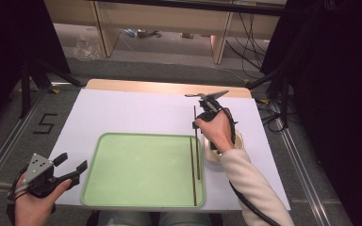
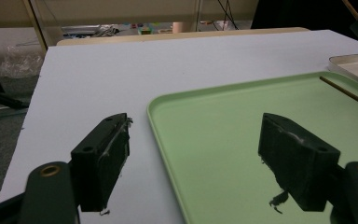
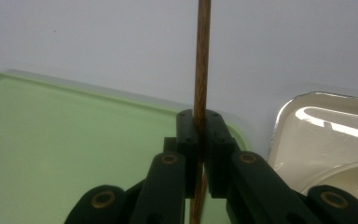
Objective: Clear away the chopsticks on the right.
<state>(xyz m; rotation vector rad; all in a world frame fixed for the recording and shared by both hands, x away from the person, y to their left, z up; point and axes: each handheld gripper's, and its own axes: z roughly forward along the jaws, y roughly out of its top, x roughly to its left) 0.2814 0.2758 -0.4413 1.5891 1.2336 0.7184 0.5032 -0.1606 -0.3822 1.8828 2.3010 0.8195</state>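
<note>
Right gripper (image 3: pixel 200 154) clamped on a chopstick (image 3: pixel 201 60) over the tray's (image 1: pixel 92 181) right edge.

Held near mid-length, thin, brown, wood-grained, probably to lay it beside the second chopstick (image 1: pixel 193 174) already flat in the green tray, lengthwise by the right rim. Left gripper (image 2: pixel 196 158) idle at the tabletop's (image 1: pixel 136 113) near-left corner, jaws released, gripping nothing, likely just waiting. White dish (image 3: pixel 326 135) just right of the tray.

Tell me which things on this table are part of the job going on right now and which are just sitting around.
In the job:
- thin brown wooden stick clamped in the right claw
- second brown stick lying in the tray
- pale green plastic tray

Lying about:
- cream dish beside the tray
- open, empty left claw
</note>
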